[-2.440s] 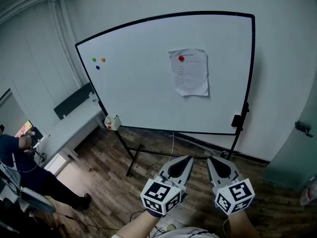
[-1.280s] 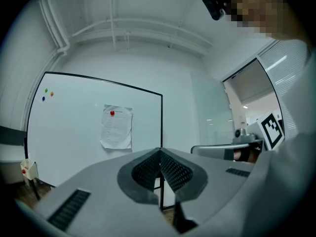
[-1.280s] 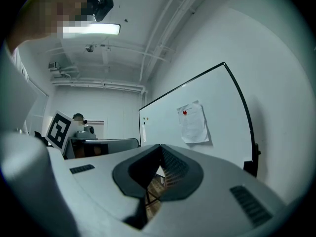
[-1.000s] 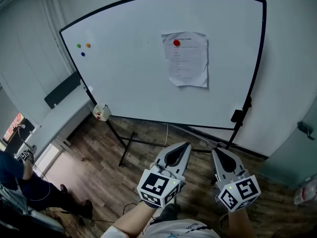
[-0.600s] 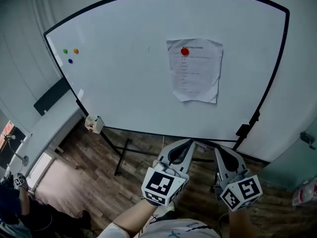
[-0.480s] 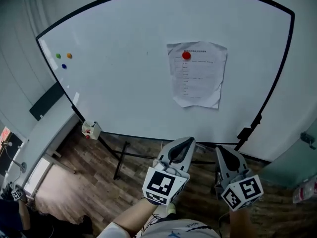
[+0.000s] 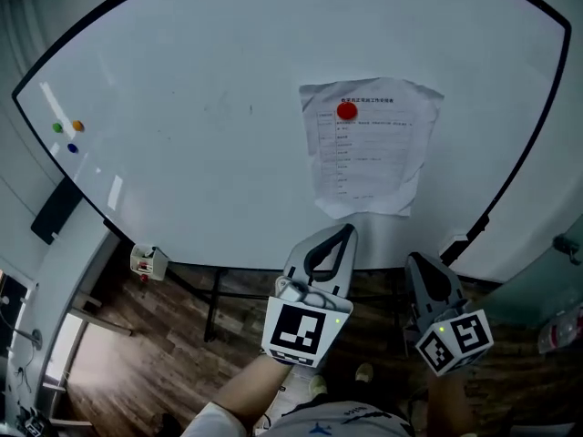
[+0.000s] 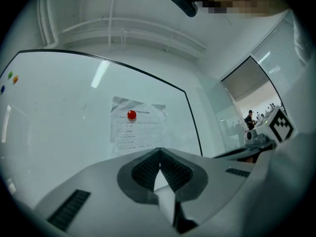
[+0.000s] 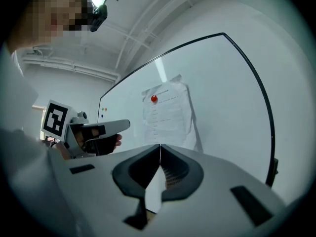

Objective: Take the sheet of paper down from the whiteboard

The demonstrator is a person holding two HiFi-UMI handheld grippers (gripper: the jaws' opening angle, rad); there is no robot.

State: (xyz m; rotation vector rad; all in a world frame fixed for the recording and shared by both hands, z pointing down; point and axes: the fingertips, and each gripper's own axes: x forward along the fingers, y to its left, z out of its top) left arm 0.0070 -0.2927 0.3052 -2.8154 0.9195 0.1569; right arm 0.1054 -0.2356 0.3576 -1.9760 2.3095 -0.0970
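Observation:
A printed sheet of paper (image 7: 369, 148) hangs on the whiteboard (image 7: 209, 135), pinned near its top by a red round magnet (image 7: 346, 111). The paper's lower right corner curls off the board. My left gripper (image 7: 344, 232) is shut and empty, its tip just under the sheet's bottom edge in the head view, apart from it. My right gripper (image 7: 421, 260) is shut and empty too, lower and to the right. In the left gripper view the sheet of paper (image 8: 136, 127) and the magnet (image 8: 131, 115) lie straight ahead. The right gripper view shows the sheet of paper (image 9: 168, 113) ahead with the left gripper (image 9: 123, 125) at its left.
Three small coloured magnets (image 7: 68, 133) sit at the board's far left. A small white box (image 7: 146, 261) hangs at the board's lower left corner. The board's black stand (image 7: 214, 303) rests on a wooden floor. A white desk (image 7: 46, 271) runs along the left wall.
Both grippers have come closer to the whiteboard, which now fills the head view. The left gripper has risen toward the sheet's bottom edge. Both stay shut.

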